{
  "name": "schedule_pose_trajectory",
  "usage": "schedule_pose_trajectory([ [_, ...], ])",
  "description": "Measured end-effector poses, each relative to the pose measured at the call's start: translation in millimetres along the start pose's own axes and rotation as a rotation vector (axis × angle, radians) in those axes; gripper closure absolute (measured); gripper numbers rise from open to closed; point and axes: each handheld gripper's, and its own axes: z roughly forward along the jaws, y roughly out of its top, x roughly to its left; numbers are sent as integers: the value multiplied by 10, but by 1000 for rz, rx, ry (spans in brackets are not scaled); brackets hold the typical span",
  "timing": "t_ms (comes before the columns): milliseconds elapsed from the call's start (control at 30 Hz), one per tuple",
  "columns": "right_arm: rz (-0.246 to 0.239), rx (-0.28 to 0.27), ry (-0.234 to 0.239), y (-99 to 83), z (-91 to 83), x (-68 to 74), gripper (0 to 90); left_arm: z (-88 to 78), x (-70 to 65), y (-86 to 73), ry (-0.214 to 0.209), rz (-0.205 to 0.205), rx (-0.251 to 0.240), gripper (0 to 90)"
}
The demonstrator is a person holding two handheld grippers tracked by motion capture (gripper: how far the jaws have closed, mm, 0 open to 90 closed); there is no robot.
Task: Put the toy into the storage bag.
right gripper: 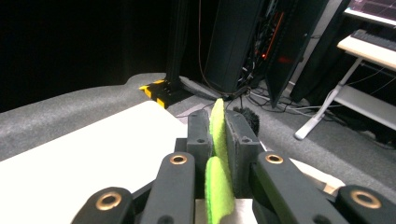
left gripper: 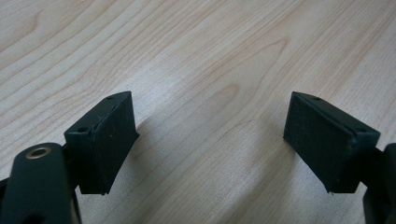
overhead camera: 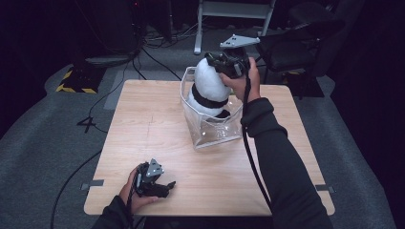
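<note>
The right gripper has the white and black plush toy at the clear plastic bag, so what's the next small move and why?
Probably lower it a little further. The right gripper holds the white and black plush toy by a thin green piece clamped between its jaws, and the toy's top half stands above the clear plastic bag's rim. The left gripper rests open, apart from the bag, on the wooden table.

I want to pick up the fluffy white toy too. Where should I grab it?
Pinch the thin green felt flap at the top of the fluffy white-and-black plush toy, coming from above, as the right tool does. Its body looks too round, and the clear plastic box walls its sides.
</note>
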Motion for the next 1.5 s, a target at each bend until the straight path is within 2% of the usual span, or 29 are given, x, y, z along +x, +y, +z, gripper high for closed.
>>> schedule_pose_trajectory([
  [333, 4, 63, 38, -190, 68, 29, 824, -3, -2, -1, -3, -1, 3, 173],
  [433, -3, 82, 40, -242, 88, 46, 884, -6, -4, -4, -4, 1, 4, 173],
  [500, 4, 103, 65, -278, 105, 36, 885, -6, -4, -3, -4, 2, 4, 174],
  [567, -8, 127, 58, -328, 140, 58, 886, -7, -3, -3, -4, 2, 4, 173],
  [633, -18, 160, 69, -393, 192, 74, 886, -7, -4, -3, -4, 2, 4, 173],
  [1167, 15, 142, 67, -523, 179, 47, 869, -7, -6, -6, -6, 1, 2, 173],
  [1500, 24, 133, 70, -535, 135, 30, 817, -8, -6, -6, -5, 1, 2, 173],
])
